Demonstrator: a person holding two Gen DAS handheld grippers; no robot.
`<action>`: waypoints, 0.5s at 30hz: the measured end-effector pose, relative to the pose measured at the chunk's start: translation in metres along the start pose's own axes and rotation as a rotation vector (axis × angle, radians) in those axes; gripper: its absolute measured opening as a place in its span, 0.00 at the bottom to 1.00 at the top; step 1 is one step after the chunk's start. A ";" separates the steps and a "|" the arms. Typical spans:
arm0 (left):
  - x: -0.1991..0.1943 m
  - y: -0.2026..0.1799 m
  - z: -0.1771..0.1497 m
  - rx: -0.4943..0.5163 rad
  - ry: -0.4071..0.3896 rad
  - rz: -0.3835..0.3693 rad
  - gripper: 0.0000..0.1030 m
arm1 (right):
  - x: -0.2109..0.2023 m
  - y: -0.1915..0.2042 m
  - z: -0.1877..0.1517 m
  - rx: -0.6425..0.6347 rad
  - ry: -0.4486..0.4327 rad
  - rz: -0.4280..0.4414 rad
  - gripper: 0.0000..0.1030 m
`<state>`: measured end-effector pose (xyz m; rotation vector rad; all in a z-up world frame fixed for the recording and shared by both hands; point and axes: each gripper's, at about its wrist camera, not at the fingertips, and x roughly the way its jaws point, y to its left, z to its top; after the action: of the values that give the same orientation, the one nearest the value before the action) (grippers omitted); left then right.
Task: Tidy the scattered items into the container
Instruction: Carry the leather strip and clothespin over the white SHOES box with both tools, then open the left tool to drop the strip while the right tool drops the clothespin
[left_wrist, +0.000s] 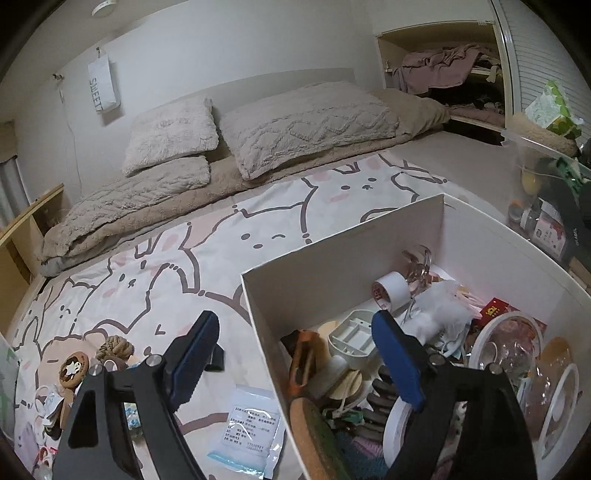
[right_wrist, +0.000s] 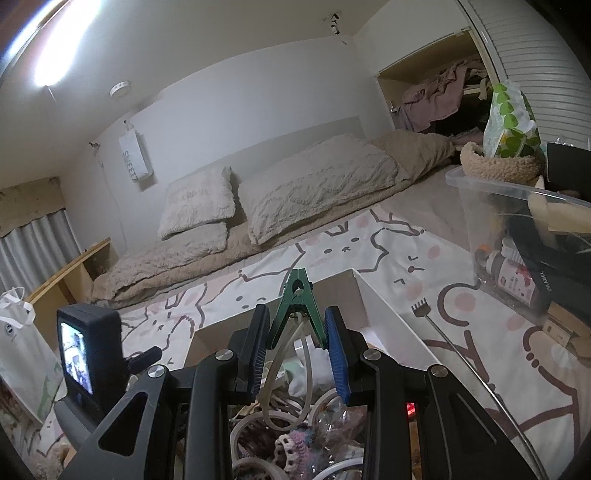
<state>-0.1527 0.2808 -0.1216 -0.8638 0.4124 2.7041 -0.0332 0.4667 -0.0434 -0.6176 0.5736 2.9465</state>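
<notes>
Green clip (right_wrist: 296, 306) pinched in right gripper (right_wrist: 297, 354), cord (right_wrist: 271, 373) half-hidden

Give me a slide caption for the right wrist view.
Right gripper holds a green clip with cord over the white box.

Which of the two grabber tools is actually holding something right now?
The right gripper: its blue pads are closed on a green clip with a pale loop dangling, above the white box. The left gripper is open and holds nothing.
</notes>
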 end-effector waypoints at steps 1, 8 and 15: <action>-0.003 0.002 -0.001 -0.004 -0.003 -0.007 0.82 | 0.001 0.001 0.000 -0.003 0.002 0.000 0.30; -0.029 0.015 -0.011 -0.026 -0.033 -0.054 0.83 | 0.007 0.011 -0.003 -0.027 0.025 -0.003 0.30; -0.047 0.043 -0.027 -0.078 -0.032 -0.081 0.83 | 0.018 0.036 -0.010 -0.084 0.066 0.010 0.30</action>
<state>-0.1167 0.2237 -0.1072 -0.8385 0.2607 2.6706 -0.0517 0.4294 -0.0464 -0.7249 0.4619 2.9824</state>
